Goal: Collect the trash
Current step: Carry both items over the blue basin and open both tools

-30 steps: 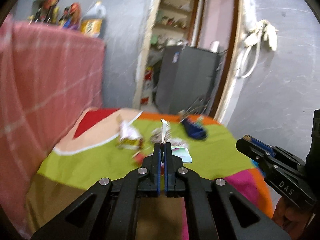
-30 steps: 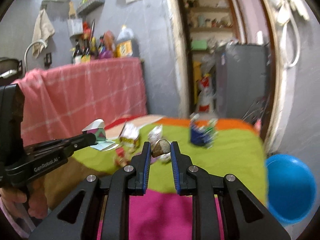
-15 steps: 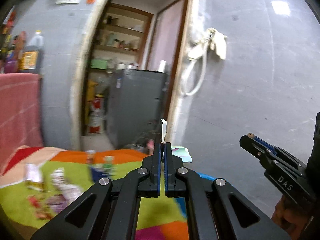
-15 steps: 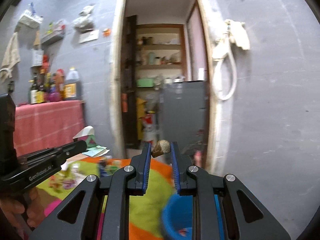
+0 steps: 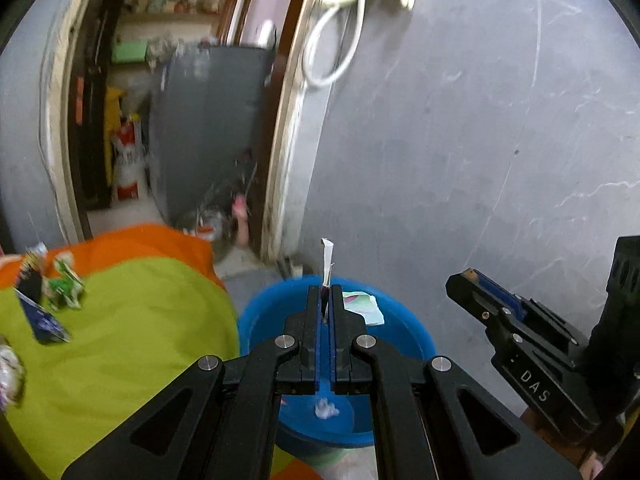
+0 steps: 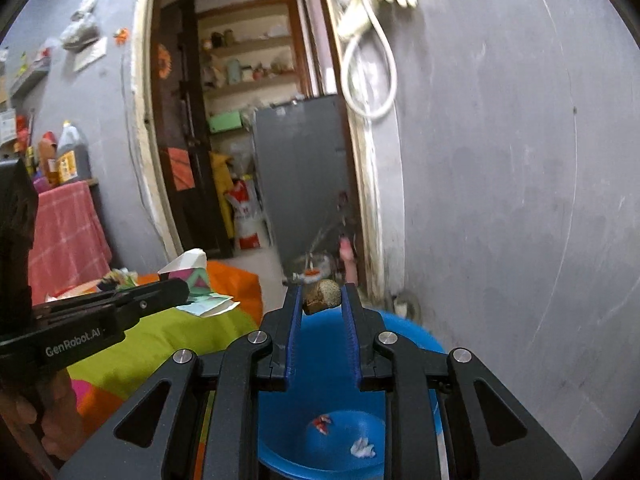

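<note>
My right hand-held gripper (image 6: 322, 300) clenches a brown crumpled wad (image 6: 322, 302), my left hand-held gripper (image 5: 327, 292) pinches a paper wrapper (image 5: 362, 307); I should centre both over the blue basin (image 6: 408, 330) at six o'clock before releasing.

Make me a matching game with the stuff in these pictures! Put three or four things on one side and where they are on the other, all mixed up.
Things:
1. brown lump
2. folded paper wrapper
3. white crumpled scrap
4. dark blue packet

Places:
A. lying on the green cloth
B. pinched in the left gripper
C. at the bottom of the blue tub
D. pinched in the right gripper

Pairs: 1-D, 2-B, 3-C, 4-A
</note>
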